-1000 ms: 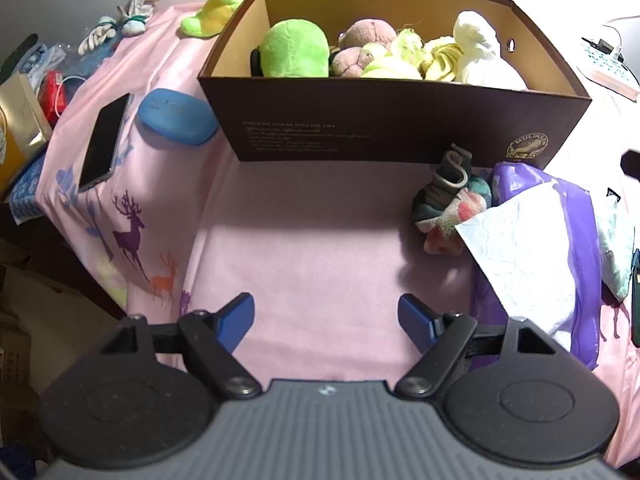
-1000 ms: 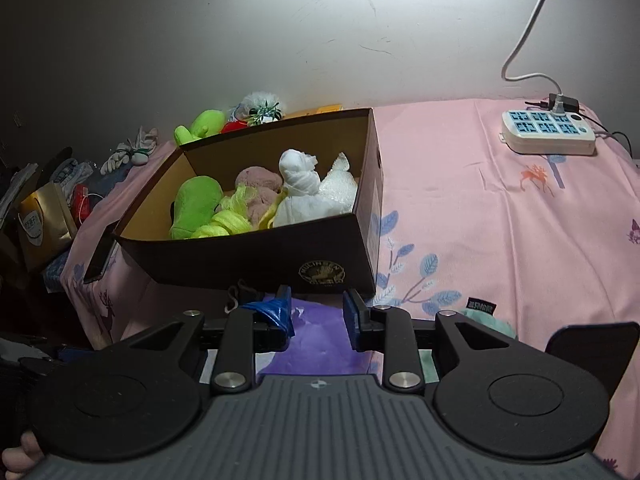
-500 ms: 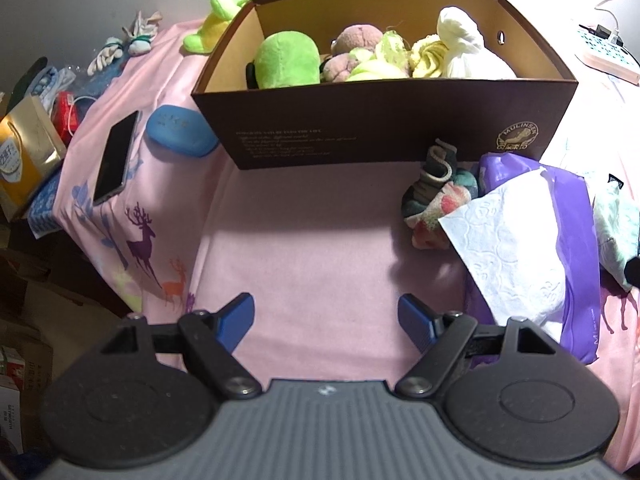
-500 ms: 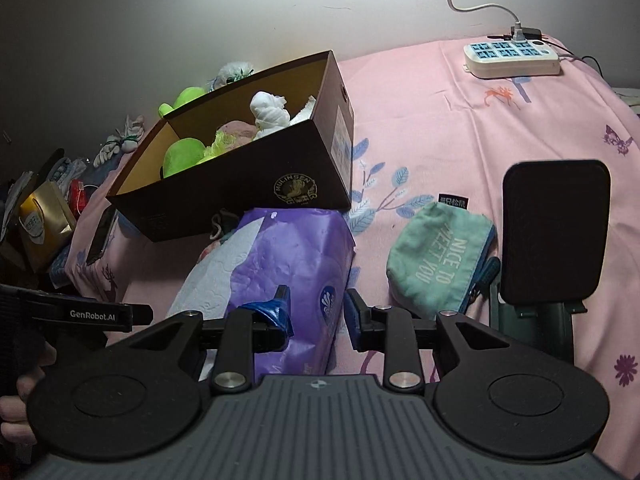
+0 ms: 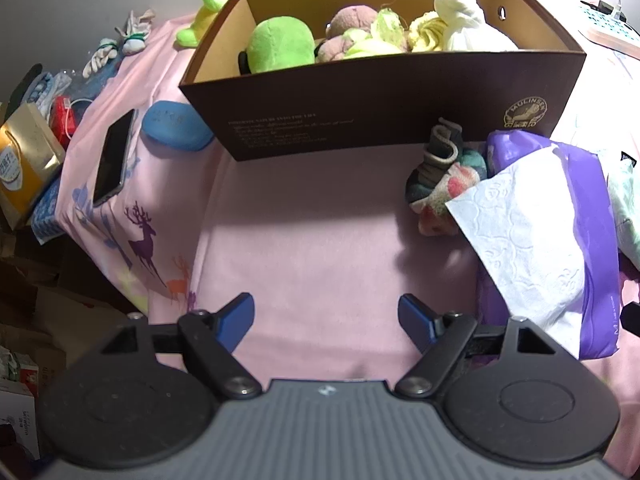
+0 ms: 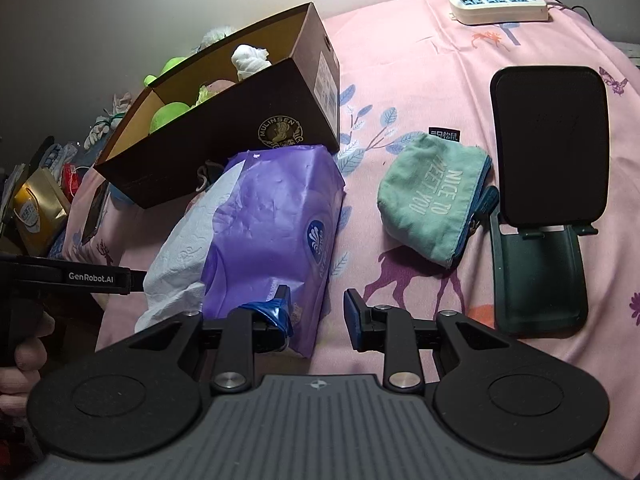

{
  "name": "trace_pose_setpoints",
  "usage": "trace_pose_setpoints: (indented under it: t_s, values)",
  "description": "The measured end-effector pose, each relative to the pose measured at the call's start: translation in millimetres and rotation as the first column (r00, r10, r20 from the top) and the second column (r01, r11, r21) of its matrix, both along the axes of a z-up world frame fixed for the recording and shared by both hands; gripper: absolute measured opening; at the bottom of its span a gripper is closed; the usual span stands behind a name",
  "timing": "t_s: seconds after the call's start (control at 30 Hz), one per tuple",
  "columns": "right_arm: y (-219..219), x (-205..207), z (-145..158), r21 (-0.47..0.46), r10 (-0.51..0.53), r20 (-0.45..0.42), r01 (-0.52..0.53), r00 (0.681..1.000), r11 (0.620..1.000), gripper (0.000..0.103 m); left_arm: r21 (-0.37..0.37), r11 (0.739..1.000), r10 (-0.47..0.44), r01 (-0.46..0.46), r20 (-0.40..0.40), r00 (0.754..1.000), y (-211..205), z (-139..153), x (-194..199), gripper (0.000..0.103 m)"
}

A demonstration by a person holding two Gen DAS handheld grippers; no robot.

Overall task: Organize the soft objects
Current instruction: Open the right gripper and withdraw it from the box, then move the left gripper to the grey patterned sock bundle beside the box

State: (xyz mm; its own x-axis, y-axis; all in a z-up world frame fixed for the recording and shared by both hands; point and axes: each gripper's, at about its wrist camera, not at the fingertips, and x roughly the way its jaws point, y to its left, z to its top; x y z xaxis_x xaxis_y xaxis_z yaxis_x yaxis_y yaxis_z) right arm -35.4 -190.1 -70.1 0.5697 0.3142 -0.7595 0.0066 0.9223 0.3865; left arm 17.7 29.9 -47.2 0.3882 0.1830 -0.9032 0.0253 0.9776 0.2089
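A brown cardboard box (image 5: 392,108) (image 6: 224,132) holds a green plush (image 5: 280,44), pink and yellow soft toys and a knotted white cloth (image 5: 464,20). A bundle of patterned socks (image 5: 444,176) lies in front of the box, against a purple tissue pack (image 5: 560,240) (image 6: 272,232) with white tissue sticking out. A teal fabric pouch (image 6: 432,196) lies right of the pack. My left gripper (image 5: 326,320) is open and empty above the pink cloth. My right gripper (image 6: 316,314) is open and empty at the pack's near right edge.
A blue case (image 5: 176,126) and a black phone (image 5: 114,156) lie left of the box. A green plush (image 5: 208,12) and white gloves (image 5: 120,36) lie behind it. A phone stand (image 6: 544,208) and a power strip (image 6: 500,4) are at the right. The bed edge drops off left.
The right gripper pulled back and tilted down, so the pouch, stand and tissue pack came into view. The left gripper drew back slightly from the box. Both stayed open.
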Motion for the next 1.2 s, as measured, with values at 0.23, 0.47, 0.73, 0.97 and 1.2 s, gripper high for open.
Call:
trace_pose_setpoints:
  t_s: [0.23,0.47,0.73,0.97,1.2]
  values:
    - [-3,1,-2,0.023,-0.052,-0.023,0.052,0.998,0.998,0.011,-0.011,1.000,-0.025,0.025,0.012,1.000,7,-7,5,0.080]
    - [-2,1,-1,0.015,-0.081,-0.026,0.081,0.996,0.997,0.011,-0.015,0.998,-0.058,0.059,0.032,0.998,11,-11,16,0.081]
    - [-2,1,-3,-0.001,-0.128,-0.042,0.128,0.991,0.992,0.011,-0.046,0.991,-0.124,0.127,0.064,0.990,10,-15,29,0.082]
    - [-3,2,-3,-0.011,-0.164,-0.051,0.163,0.985,0.987,0.011,-0.082,0.972,-0.215,0.222,0.083,0.973,12,-23,37,0.082]
    - [-1,5,-3,-0.018,-0.182,-0.055,0.181,0.982,0.983,0.011,-0.170,0.913,-0.356,0.370,0.107,0.928,14,-33,52,0.083]
